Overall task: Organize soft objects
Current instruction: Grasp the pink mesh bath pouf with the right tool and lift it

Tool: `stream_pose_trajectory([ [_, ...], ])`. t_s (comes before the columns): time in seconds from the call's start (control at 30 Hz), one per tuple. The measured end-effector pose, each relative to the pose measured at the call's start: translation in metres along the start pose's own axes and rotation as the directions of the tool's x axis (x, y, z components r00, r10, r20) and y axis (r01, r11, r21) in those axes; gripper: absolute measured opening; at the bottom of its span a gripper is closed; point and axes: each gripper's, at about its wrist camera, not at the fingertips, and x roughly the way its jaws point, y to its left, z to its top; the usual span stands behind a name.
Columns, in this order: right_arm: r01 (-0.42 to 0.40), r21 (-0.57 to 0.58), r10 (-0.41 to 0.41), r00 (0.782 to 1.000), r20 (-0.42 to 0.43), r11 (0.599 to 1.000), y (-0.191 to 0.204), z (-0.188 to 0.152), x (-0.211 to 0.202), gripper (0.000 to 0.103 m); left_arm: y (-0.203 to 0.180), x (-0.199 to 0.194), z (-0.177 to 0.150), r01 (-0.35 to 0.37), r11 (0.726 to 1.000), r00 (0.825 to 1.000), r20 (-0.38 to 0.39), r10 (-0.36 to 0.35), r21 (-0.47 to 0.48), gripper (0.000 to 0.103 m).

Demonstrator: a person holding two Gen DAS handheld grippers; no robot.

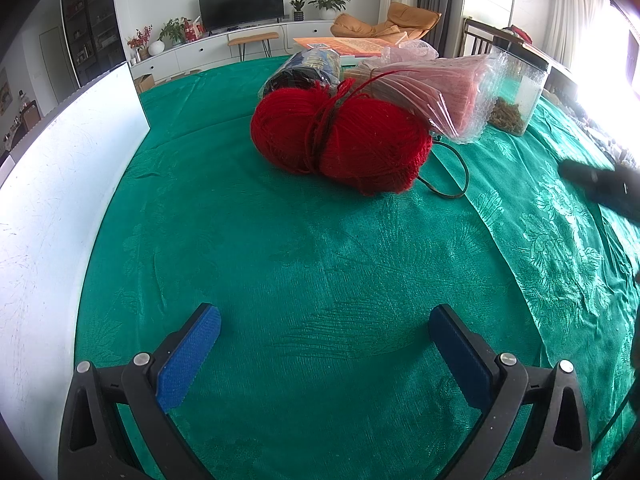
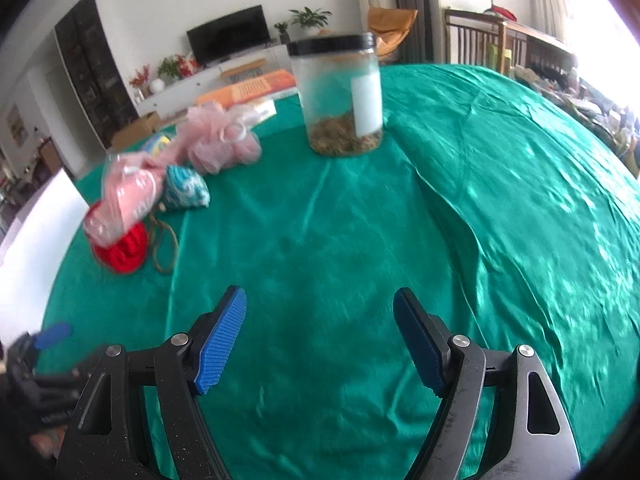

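A red yarn skein lies on the green tablecloth, ahead of my left gripper, which stands open with nothing between its blue pads. Behind the yarn rest a pink item in a clear bag and a dark blue-yellow bundle. In the right wrist view my right gripper is open and empty over bare cloth. At its left lie the red yarn, the pink bagged item, a blue-white knitted piece and a pink mesh pouf.
A clear jar with a black lid holding brownish bits stands at the back, also seen at the right as jar. A white board stands along the left. A thin cord loop lies beside the yarn. The other gripper's dark edge shows right.
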Motion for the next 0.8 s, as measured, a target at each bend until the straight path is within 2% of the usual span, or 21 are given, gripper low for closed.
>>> stream_pose_trajectory([
  [0.1, -0.160, 0.028, 0.158, 0.986, 0.044, 0.987, 0.013, 0.045, 0.010, 0.080, 0.000, 0.000, 0.000, -0.001, 1.000, 1.000, 0.000, 0.001, 0.000, 0.103],
  [0.13, -0.184, 0.005, 0.183, 0.981, 0.065, 0.983, 0.023, 0.061, 0.013, 0.080, 0.000, 0.000, 0.000, 0.000, 1.000, 1.000, 0.000, 0.000, 0.000, 0.103],
  [0.2, -0.193, -0.077, 0.198, 0.978, 0.070, 0.978, 0.050, 0.090, 0.027, 0.079, 0.000, 0.000, 0.000, 0.000, 1.000, 1.000, 0.000, 0.000, 0.000, 0.103],
  [0.23, -0.193, -0.120, 0.199, 0.979, 0.040, 0.974, 0.065, 0.102, 0.042, 0.079, 0.000, 0.000, 0.000, 0.000, 1.000, 1.000, 0.000, 0.000, 0.000, 0.103],
  [0.3, -0.153, -0.189, 0.149, 0.988, -0.034, 0.970, 0.088, 0.118, 0.078, 0.076, 0.000, 0.000, 0.000, 0.000, 1.000, 1.000, 0.000, 0.000, 0.000, 0.103],
  [0.37, -0.136, -0.213, 0.115, 0.988, -0.106, 0.968, 0.100, 0.124, 0.113, 0.075, 0.000, 0.000, 0.000, 0.000, 1.000, 1.000, 0.000, 0.000, 0.000, 0.103],
  [0.4, -0.158, -0.205, 0.130, 0.981, -0.143, 0.966, 0.100, 0.124, 0.125, 0.054, 0.000, 0.000, 0.000, 0.000, 1.000, 1.000, 0.000, 0.000, 0.000, 0.103],
  [0.43, -0.181, -0.190, 0.147, 0.973, -0.179, 0.965, 0.098, 0.122, 0.132, 0.008, 0.000, 0.000, 0.000, -0.001, 1.000, 1.000, 0.000, 0.001, -0.001, 0.103],
  [0.5, -0.216, -0.151, 0.191, 0.968, -0.161, 0.965, 0.084, 0.114, 0.119, 0.010, 0.000, 0.000, 0.000, -0.001, 1.000, 1.000, 0.000, 0.001, -0.001, 0.103],
  [0.63, -0.258, -0.134, 0.243, 0.962, -0.122, 0.957, 0.042, 0.081, 0.053, 0.010, 0.000, 0.000, 0.000, -0.002, 1.000, 1.000, 0.000, 0.002, -0.001, 0.103],
  [0.7, -0.242, -0.109, 0.228, 0.966, -0.123, 0.964, 0.011, 0.062, 0.021, 0.010, 0.000, 0.000, 0.000, -0.002, 1.000, 1.000, 0.000, 0.002, -0.002, 0.103],
  [0.8, -0.141, -0.070, 0.136, 0.988, -0.076, 0.988, -0.041, 0.051, -0.014, 0.010, 0.000, 0.000, 0.000, -0.002, 1.000, 1.000, 0.000, 0.002, -0.001, 0.103],
])
